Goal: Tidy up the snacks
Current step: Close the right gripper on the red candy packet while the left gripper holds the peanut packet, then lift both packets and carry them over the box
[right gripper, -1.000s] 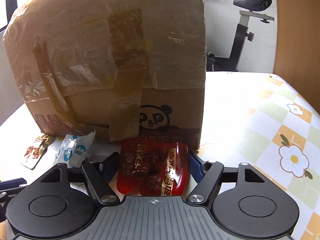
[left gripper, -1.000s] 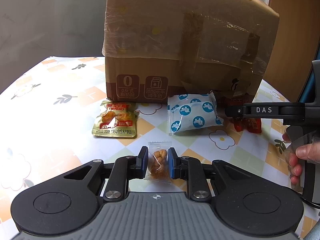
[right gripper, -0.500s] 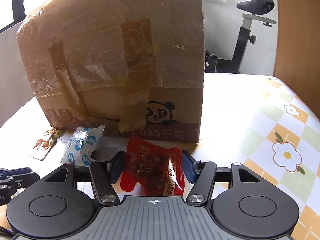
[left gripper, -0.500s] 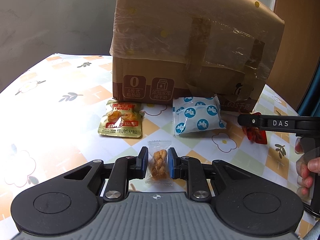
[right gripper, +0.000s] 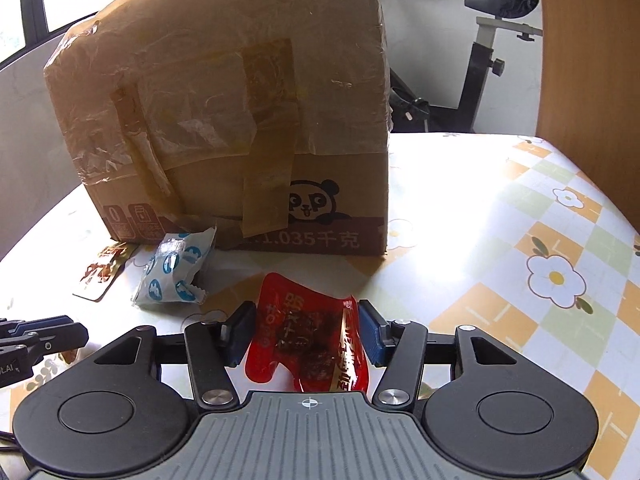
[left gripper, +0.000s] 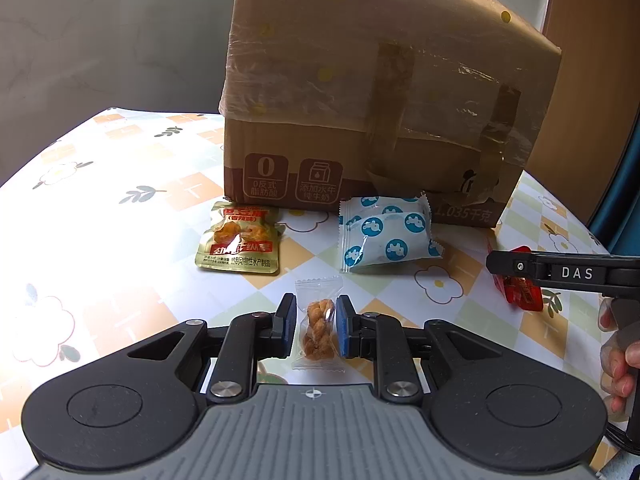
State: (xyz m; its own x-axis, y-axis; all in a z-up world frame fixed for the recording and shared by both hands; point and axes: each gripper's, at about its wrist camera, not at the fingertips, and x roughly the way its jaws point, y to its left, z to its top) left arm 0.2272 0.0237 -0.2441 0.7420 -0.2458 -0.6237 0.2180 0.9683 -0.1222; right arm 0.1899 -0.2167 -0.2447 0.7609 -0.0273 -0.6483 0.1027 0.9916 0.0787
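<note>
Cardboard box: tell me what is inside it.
The cardboard box shows only its taped outer walls in both views; its contents cannot be seen. Outside it, against its base, lie the gold packet and the blue-dotted white packet.

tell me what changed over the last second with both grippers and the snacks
Both grippers backed away from the cardboard box, carrying their snacks: left gripper with the twist snack, right gripper with the red packet. Jaws stayed shut. The yellow packet and blue-dotted packet stayed put.
</note>
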